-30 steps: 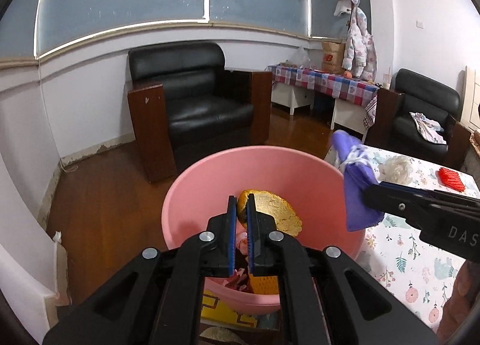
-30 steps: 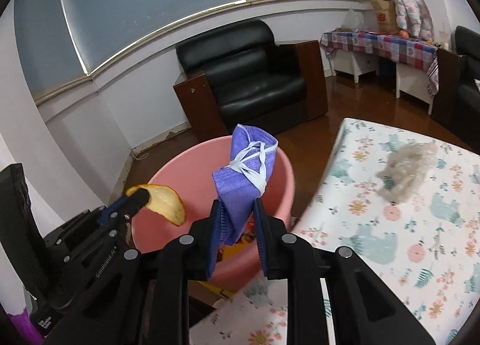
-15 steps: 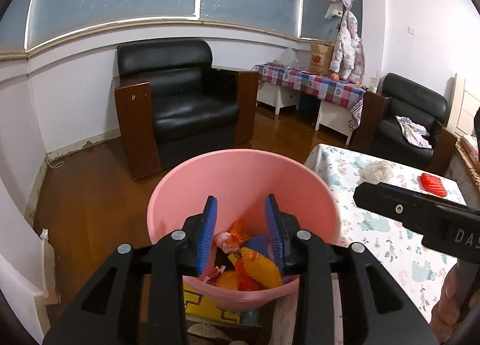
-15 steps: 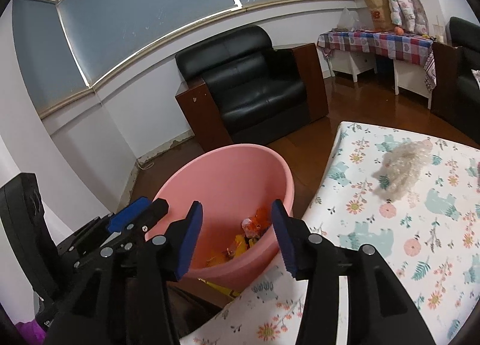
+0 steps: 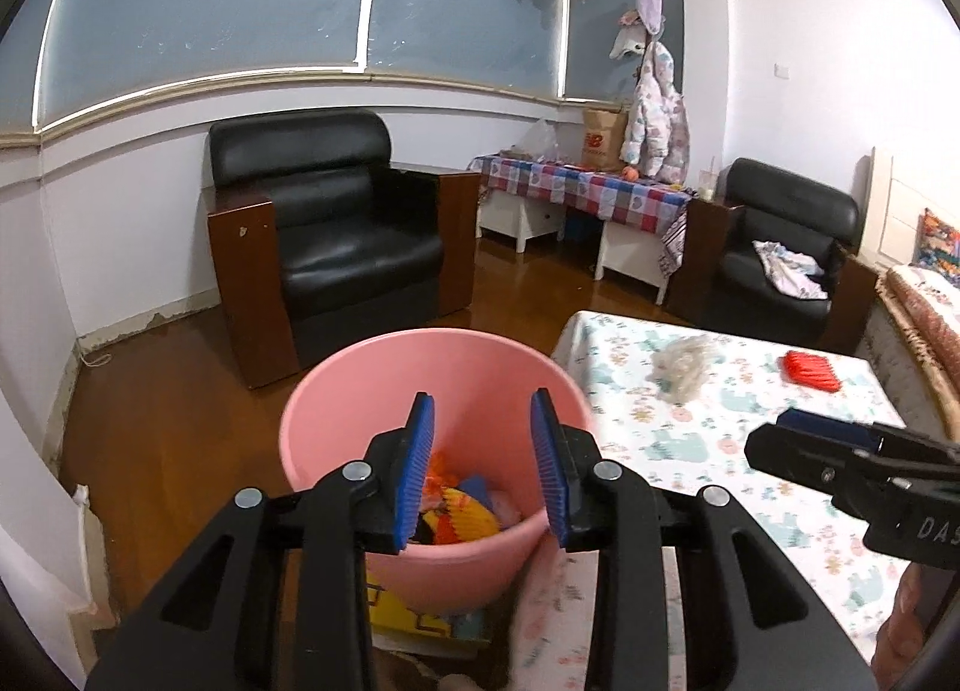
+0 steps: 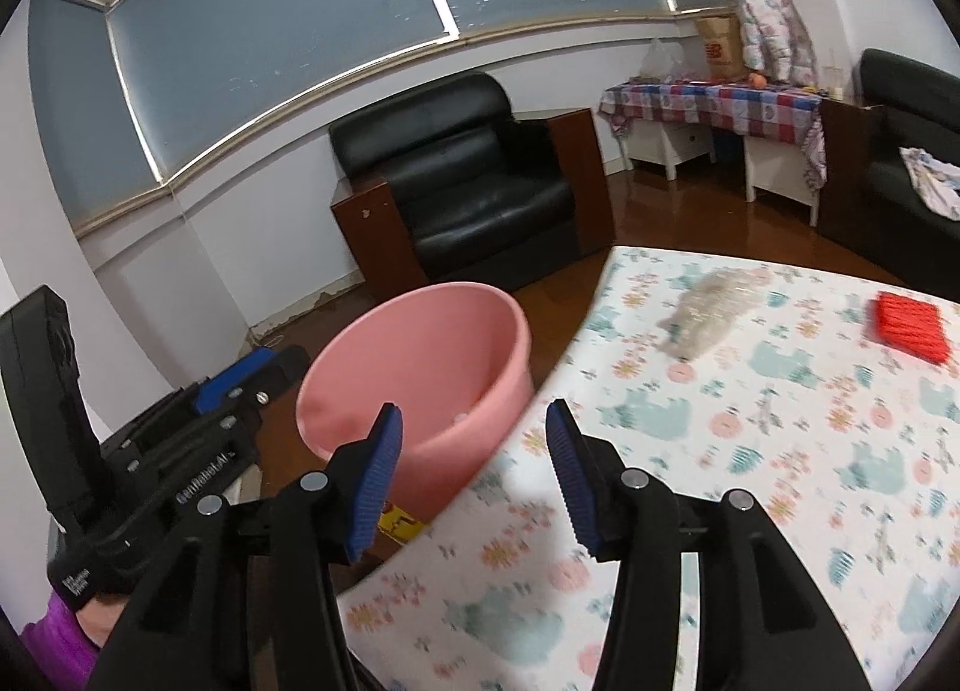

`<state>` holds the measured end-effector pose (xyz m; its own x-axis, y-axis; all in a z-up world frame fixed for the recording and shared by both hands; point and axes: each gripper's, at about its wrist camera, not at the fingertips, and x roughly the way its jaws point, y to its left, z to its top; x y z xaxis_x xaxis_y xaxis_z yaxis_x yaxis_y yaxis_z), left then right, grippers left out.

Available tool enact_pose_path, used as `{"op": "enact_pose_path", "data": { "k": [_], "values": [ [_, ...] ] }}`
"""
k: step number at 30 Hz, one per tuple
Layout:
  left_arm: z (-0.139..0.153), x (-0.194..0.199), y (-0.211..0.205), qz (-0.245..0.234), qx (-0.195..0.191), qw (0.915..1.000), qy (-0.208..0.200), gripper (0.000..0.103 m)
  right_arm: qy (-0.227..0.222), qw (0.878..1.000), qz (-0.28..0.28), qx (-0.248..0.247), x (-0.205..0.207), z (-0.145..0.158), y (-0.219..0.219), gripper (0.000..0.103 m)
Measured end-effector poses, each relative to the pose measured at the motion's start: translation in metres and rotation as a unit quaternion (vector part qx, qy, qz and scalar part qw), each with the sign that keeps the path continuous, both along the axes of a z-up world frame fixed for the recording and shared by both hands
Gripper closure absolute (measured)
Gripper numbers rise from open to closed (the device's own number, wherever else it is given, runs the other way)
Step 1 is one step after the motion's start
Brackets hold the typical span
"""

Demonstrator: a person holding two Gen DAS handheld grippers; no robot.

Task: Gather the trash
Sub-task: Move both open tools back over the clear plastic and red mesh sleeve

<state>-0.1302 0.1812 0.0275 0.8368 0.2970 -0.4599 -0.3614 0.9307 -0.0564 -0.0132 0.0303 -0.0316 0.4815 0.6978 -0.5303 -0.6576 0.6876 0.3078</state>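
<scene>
Left gripper (image 5: pixel 485 466): jaws spread, empty, above the pink plastic bucket (image 5: pixel 372 385).
Right gripper (image 6: pixel 473 469): jaws spread, empty, over the near edge of the floral-cloth table (image 6: pixel 798 451).
Bucket contents: colourful wrappers (image 5: pixel 459 517).
Table, far edge: pale fluffy wad (image 5: pixel 684 361); red ridged piece (image 5: pixel 813 370) toward the far right corner.

A black leather armchair (image 5: pixel 336 235) stands on dark wood floor (image 5: pixel 168 409) beneath wide blue-grey windows (image 5: pixel 210 0).

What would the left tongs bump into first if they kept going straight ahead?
Probably the pink bucket: the open left tongs point into its mouth, so they would likely meet the trash inside or the far wall. Depth is unclear.
</scene>
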Motion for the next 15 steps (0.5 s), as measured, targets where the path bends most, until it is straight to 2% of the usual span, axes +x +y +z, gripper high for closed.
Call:
{"op": "enact_pose_path", "data": {
  "k": [6, 15],
  "values": [
    [0.01, 0.001, -0.022, -0.029, -0.035, 0.9989, -0.009, 0.069, 0.003, 0.999, -0.04, 0.01, -0.006, 0.003, -0.044, 0.053],
    [0.019, 0.028, -0.063, -0.061, -0.037, 0.9974, 0.008, 0.069, 0.018, 0.994, -0.103, 0.027, 0.009, -0.003, -0.109, 0.053]
  ]
}}
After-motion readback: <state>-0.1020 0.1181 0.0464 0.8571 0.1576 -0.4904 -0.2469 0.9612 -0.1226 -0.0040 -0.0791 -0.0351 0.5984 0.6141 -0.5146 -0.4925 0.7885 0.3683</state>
